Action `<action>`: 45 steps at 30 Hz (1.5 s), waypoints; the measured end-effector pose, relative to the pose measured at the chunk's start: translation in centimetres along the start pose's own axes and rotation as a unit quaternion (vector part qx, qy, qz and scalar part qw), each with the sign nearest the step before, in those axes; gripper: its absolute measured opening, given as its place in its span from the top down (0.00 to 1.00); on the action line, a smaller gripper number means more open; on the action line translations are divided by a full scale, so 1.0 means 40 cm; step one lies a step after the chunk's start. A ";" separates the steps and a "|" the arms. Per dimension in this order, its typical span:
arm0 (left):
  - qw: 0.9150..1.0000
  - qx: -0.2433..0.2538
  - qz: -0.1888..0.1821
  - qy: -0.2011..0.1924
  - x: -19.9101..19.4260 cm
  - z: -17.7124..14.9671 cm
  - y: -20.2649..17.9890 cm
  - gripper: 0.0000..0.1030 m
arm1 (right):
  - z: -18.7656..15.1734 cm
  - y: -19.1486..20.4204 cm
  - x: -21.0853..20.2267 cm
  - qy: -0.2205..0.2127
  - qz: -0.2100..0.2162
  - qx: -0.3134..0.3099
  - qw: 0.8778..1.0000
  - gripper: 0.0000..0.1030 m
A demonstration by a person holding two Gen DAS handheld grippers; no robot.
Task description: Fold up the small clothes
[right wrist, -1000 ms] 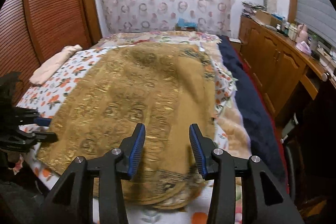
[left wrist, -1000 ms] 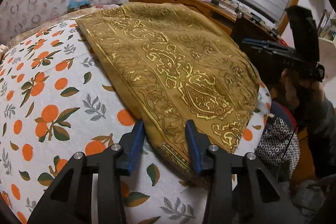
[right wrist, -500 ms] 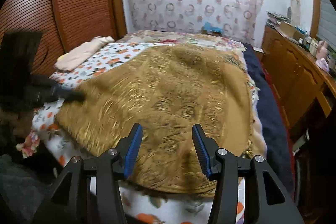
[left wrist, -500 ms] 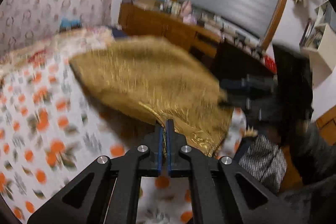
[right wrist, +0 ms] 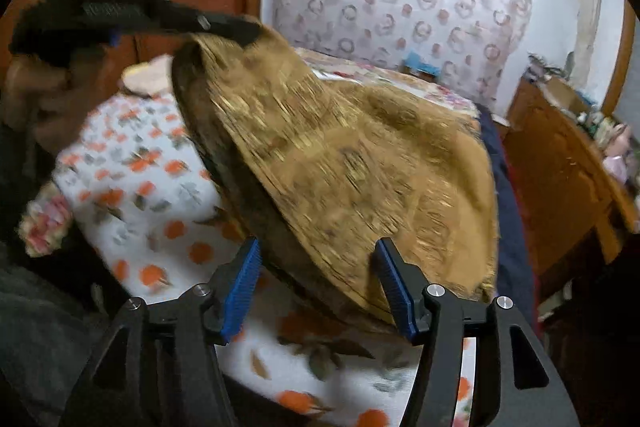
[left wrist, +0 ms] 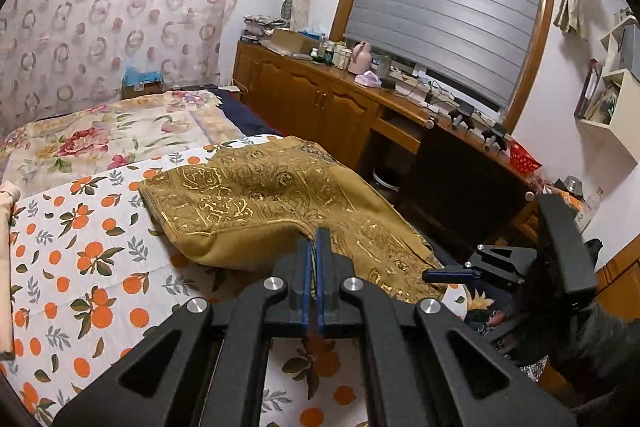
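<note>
A mustard-gold cloth with a gold ornamental print (left wrist: 260,203) lies on the bed's orange-fruit sheet (left wrist: 80,267). My left gripper (left wrist: 316,243) is shut on the cloth's near edge and holds that corner lifted above the bed. In the right wrist view the cloth (right wrist: 360,163) hangs tent-like from the left gripper (right wrist: 240,29) at the upper left. My right gripper (right wrist: 316,279) is open, its blue pads either side of the cloth's lower near edge, not gripping it. It also shows in the left wrist view (left wrist: 452,273), low to the right of the cloth.
A wooden sideboard (left wrist: 320,99) with bottles and clutter runs along the bed's right side under a shuttered window. A floral quilt (left wrist: 100,135) covers the bed's far end. A pale folded garment (right wrist: 148,79) lies at the far left. A dark blue blanket (right wrist: 508,187) edges the bed.
My left gripper closed on the cloth's near edge and lifted it up and over the bed. The right gripper stayed open and moved close under the raised cloth.
</note>
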State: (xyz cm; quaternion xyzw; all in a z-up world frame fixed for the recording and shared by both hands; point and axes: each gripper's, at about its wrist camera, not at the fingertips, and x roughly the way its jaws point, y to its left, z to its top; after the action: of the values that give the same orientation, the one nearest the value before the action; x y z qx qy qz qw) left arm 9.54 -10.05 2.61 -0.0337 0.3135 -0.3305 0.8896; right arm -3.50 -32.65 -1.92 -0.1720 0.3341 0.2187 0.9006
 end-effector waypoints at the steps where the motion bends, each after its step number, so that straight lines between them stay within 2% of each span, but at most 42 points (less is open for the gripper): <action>1: 1.000 -0.002 0.002 -0.001 -0.002 0.001 0.001 0.98 | -0.005 -0.008 0.009 0.008 -0.010 -0.003 1.000 0.41; 4: 1.000 -0.007 0.005 -0.005 -0.003 0.004 0.009 0.98 | -0.023 -0.040 0.033 0.026 -0.030 -0.004 0.999 0.41; 7: 1.000 -0.007 0.006 -0.006 -0.001 0.009 0.010 0.98 | -0.034 -0.058 0.033 0.027 -0.027 0.004 0.999 0.41; 9: 1.000 -0.006 0.007 -0.009 0.001 0.015 0.009 0.98 | -0.031 -0.043 0.029 0.022 -0.023 0.002 0.999 0.41; 12: 1.000 -0.005 0.007 -0.011 0.005 0.026 0.004 0.98 | -0.042 -0.011 0.040 0.032 -0.045 -0.017 0.998 0.41; 15: 1.000 -0.005 0.009 -0.009 0.005 0.028 0.000 0.98 | -0.048 -0.015 0.067 0.049 -0.060 -0.032 0.997 0.41; 19: 1.000 -0.010 0.010 -0.011 0.001 0.033 0.008 0.98 | -0.046 -0.040 0.092 0.046 -0.074 -0.042 0.995 0.41; 21: 1.000 -0.013 0.010 -0.013 -0.003 0.034 0.016 0.98 | -0.033 -0.059 0.101 0.039 -0.086 -0.050 0.994 0.57; 22: 1.000 -0.014 0.011 -0.014 -0.005 0.039 0.020 0.98 | -0.023 -0.069 0.105 0.035 -0.090 -0.053 0.994 0.77; 23: 1.000 -0.013 0.011 -0.014 -0.005 0.039 0.025 0.98 | -0.008 -0.080 0.105 0.029 -0.094 -0.052 0.994 0.92; 26: 0.999 -0.006 0.032 -0.019 -0.007 0.047 0.041 0.98 | 0.041 -0.128 0.088 -0.010 -0.091 -0.037 0.995 0.93; 30: 0.998 -0.012 0.059 -0.025 0.003 0.075 0.086 0.98 | 0.154 -0.179 0.090 -0.056 -0.096 -0.032 0.993 0.93; 33: 0.996 -0.017 0.079 -0.023 0.025 0.096 0.126 0.97 | 0.238 -0.199 0.141 -0.069 -0.092 -0.039 0.993 0.93; 36: 0.995 -0.027 0.093 -0.017 0.051 0.110 0.178 0.97 | 0.315 -0.227 0.220 -0.070 -0.070 -0.030 0.995 0.93; 39: 0.994 -0.035 0.104 -0.010 0.075 0.118 0.221 0.91 | 0.368 -0.275 0.315 -0.053 -0.039 -0.008 0.998 0.93; 40: 0.993 -0.035 0.111 -0.011 0.078 0.120 0.233 0.84 | 0.375 -0.299 0.337 -0.048 -0.032 0.001 0.998 0.93; 41: 0.992 -0.034 0.120 -0.016 0.077 0.121 0.240 0.71 | 0.382 -0.314 0.358 -0.044 -0.027 0.010 0.999 0.93; 43: 0.990 -0.031 0.133 -0.029 0.073 0.119 0.259 0.58 | 0.394 -0.360 0.389 -0.037 -0.016 0.024 0.999 0.93; 44: 0.990 -0.032 0.132 -0.028 0.077 0.119 0.269 0.57 | 0.402 -0.382 0.392 -0.035 -0.012 0.028 0.999 0.92; 45: 0.991 -0.033 0.131 -0.023 0.083 0.118 0.277 0.57 | 0.416 -0.396 0.400 -0.035 -0.011 0.032 0.999 0.87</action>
State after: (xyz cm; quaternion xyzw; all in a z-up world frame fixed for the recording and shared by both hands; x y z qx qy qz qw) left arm 20.51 -4.14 1.66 -0.0293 0.3056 -0.1996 0.9305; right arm 24.21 -33.97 1.77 -0.1392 0.3075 0.2040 0.9189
